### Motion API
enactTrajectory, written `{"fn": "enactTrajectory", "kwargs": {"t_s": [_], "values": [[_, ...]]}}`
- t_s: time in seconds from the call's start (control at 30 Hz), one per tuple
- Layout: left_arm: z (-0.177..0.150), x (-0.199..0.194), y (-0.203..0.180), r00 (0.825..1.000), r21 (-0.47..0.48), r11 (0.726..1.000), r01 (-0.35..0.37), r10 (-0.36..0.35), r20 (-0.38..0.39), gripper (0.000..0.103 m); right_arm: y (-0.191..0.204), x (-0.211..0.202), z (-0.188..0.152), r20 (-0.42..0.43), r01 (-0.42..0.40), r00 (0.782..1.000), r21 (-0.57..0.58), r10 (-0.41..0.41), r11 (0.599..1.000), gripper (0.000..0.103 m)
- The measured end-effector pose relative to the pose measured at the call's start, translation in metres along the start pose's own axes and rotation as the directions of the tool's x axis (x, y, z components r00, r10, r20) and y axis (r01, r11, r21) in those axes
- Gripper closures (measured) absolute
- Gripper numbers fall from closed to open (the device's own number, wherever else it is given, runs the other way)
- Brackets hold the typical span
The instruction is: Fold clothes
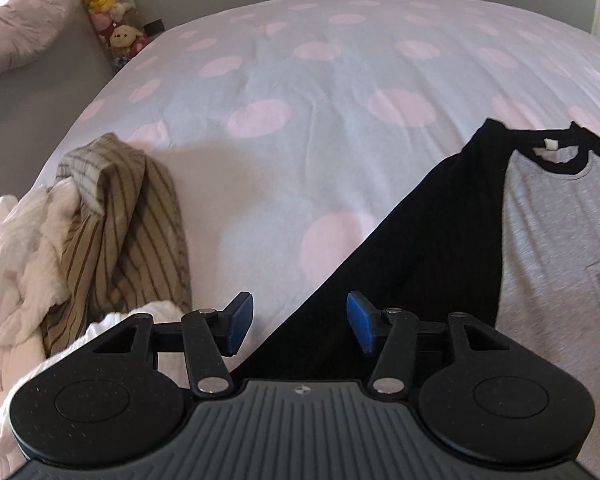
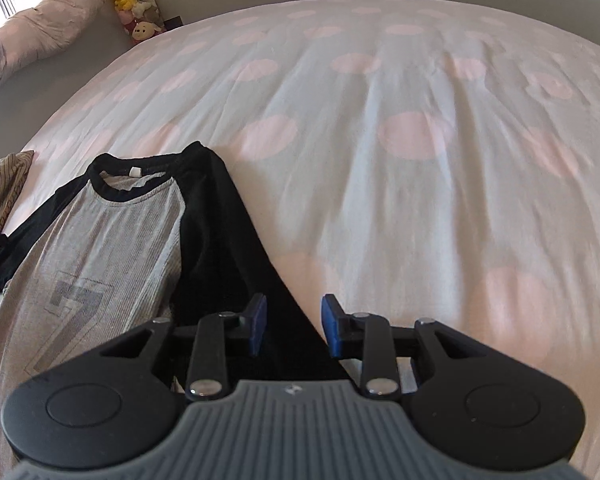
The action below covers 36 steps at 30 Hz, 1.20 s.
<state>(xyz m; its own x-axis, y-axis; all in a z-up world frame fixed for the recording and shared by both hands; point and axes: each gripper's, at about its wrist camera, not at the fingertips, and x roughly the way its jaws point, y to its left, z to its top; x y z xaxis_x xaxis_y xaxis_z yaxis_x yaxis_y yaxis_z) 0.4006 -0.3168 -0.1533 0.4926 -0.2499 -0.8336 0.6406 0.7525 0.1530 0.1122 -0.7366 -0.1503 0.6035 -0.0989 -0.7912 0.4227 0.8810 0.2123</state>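
The grey shirt with black sleeves (image 2: 112, 240) lies flat on the dotted bed (image 2: 380, 160), and both the left hand-held gripper (image 1: 300, 322) and the right hand-held gripper (image 2: 294, 322) hover with jaws apart, holding nothing, each above one black sleeve

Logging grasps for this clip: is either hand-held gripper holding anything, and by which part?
Nothing is held. The left hand-held gripper and right hand-held gripper are open above the shirt's black sleeves.
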Motion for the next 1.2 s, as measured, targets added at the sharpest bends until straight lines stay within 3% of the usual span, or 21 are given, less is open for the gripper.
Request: {"fn": "enactTrajectory", "kwargs": {"t_s": [0.23, 0.27, 0.37, 0.4, 0.5, 0.57, 0.77, 0.9, 1.0, 1.13, 1.2], "values": [[-0.014, 0.007, 0.01, 0.999, -0.108, 0.993, 0.049, -0.05, -0.002, 0.057, -0.008, 0.005, -0.01, -0.026, 0.013, 1.0, 0.025, -0.012, 1.0, 0.069], [-0.014, 0.007, 0.01, 0.998, -0.115, 0.992, 0.058, -0.059, 0.001, 0.065, -0.011, 0.005, -0.011, -0.028, 0.007, 1.0, 0.042, -0.006, 0.999, 0.07], [-0.017, 0.003, 0.001, 0.997, -0.105, 0.992, 0.074, -0.073, 0.016, 0.088, -0.015, 0.005, -0.015, -0.048, 0.007, 0.999, 0.068, -0.004, 0.998, 0.092], [-0.017, 0.002, -0.003, 0.998, -0.096, 0.993, 0.069, -0.067, 0.021, 0.096, -0.013, 0.005, -0.017, -0.053, 0.008, 0.999, 0.064, -0.004, 0.998, 0.093], [-0.016, 0.001, -0.014, 0.999, -0.083, 0.996, 0.031, -0.029, 0.027, 0.099, -0.003, 0.003, -0.019, -0.055, 0.04, 0.998, 0.024, -0.038, 0.999, 0.097], [-0.011, -0.002, -0.014, 0.999, -0.091, 0.996, -0.004, 0.007, 0.041, 0.1, 0.005, -0.002, -0.013, -0.015, 0.132, 0.991, -0.038, -0.133, 0.991, 0.097], [0.015, -0.001, -0.002, 0.995, -0.105, 0.991, -0.083, 0.088, 0.046, 0.1, -0.017, 0.001, 0.033, 0.041, 0.29, 0.957, -0.05, -0.288, 0.956, 0.098], [0.019, 0.017, 0.002, 0.992, -0.079, 0.989, -0.128, 0.128, -0.01, 0.1, -0.044, 0.015, 0.046, 0.01, 0.387, 0.922, -0.009, -0.387, 0.922, 0.103], [0.014, 0.025, 0.0, 0.993, -0.066, 0.99, -0.121, 0.121, -0.006, 0.101, -0.067, 0.023, 0.038, -0.021, 0.36, 0.933, 0.059, -0.359, 0.931, 0.103], [0.01, 0.021, 0.003, 0.996, -0.059, 0.994, -0.087, 0.089, 0.025, 0.1, -0.075, 0.013, 0.024, 0.01, 0.244, 0.969, 0.116, -0.246, 0.963, 0.097], [0.007, 0.012, 0.007, 0.997, -0.08, 0.995, -0.055, 0.059, 0.044, 0.085, -0.075, 0.006, 0.018, 0.007, 0.212, 0.977, 0.139, -0.215, 0.967, 0.091]]}}
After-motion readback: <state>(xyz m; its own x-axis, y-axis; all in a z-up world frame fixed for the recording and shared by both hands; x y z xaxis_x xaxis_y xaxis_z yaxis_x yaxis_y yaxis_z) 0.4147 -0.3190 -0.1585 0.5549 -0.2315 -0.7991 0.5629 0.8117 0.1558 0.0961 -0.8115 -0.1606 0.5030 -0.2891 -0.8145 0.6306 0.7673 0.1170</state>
